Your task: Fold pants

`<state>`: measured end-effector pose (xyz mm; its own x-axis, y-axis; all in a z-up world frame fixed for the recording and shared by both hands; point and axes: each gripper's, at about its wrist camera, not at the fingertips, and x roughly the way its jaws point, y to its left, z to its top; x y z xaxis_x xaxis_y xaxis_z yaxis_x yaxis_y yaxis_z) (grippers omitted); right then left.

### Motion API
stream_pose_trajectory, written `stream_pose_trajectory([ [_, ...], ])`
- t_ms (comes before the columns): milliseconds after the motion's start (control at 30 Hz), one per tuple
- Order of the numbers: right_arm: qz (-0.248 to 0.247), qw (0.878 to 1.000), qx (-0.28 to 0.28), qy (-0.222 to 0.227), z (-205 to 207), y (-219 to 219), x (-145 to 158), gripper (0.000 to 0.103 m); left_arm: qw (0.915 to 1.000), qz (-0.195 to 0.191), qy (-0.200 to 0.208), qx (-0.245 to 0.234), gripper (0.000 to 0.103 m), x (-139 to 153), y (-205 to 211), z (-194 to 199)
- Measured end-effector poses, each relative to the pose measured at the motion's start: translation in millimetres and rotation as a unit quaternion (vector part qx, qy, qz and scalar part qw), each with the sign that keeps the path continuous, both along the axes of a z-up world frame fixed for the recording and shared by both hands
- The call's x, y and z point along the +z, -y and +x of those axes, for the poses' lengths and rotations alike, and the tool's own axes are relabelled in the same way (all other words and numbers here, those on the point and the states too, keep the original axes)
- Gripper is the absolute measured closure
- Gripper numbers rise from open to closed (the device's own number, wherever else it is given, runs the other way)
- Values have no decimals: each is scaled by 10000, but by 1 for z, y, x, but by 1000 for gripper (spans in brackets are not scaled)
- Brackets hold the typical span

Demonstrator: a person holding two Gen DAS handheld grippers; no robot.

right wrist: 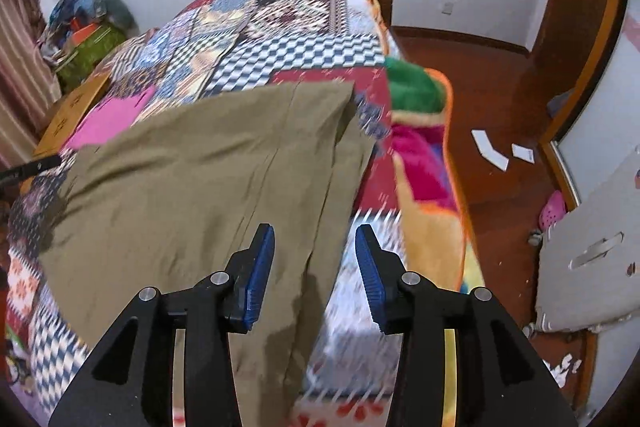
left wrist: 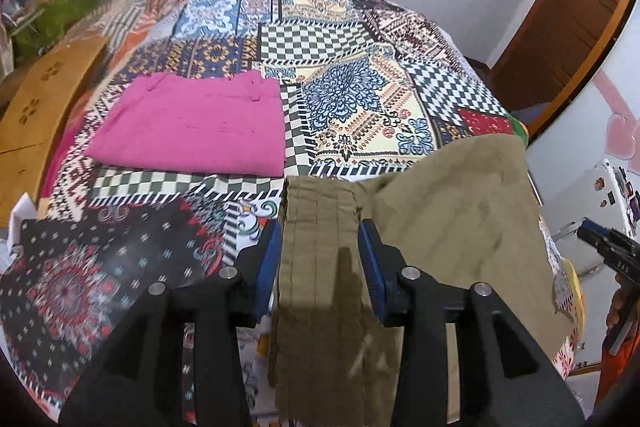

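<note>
The pants point(left wrist: 448, 211) are plain olive-khaki, and the folded garment point(left wrist: 188, 131) farther up the bed is solid magenta pink. The bedspread point(left wrist: 344, 39) is a patchwork print: black-and-white checks, blue floral medallions on cream, and a black panel with red and blue motifs. Both grippers are black with blue pads point(right wrist: 260, 267); the fleece blanket point(right wrist: 416, 131) shows green, orange and pink blocks, and the floor point(right wrist: 492, 95) is reddish-brown wood.

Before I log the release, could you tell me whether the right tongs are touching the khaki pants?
Apart. In the right wrist view, the right tongs stand open above the khaki pants, with clear space inside both blue pads.
</note>
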<state>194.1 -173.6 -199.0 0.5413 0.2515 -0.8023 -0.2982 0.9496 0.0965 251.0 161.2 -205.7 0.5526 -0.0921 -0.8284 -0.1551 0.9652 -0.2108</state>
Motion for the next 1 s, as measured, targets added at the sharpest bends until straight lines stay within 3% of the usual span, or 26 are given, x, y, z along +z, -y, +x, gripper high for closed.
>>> stream_pose_trajectory([
  [333, 153, 9998, -44, -133, 76, -10, -23, 64, 9992, -80, -368, -167, 63, -39, -2, 43],
  [600, 475, 9969, 12, -627, 123, -19, -59, 64, 9984, -384, -370, -160, 61, -49, -8, 52],
  [733, 691, 9958, 132, -588, 122, -19, -62, 80, 9991, -284, -293, -98, 62, -53, -5, 51],
  [833, 441, 9984, 193, -307, 113, -26, -60, 87, 9996, -107, -258, -97, 63, -54, -1, 50],
  [1000, -438, 9987, 206, 177, 99, -45, -54, 90, 9994, 288, -198, -14, 65, -56, 4, 50],
])
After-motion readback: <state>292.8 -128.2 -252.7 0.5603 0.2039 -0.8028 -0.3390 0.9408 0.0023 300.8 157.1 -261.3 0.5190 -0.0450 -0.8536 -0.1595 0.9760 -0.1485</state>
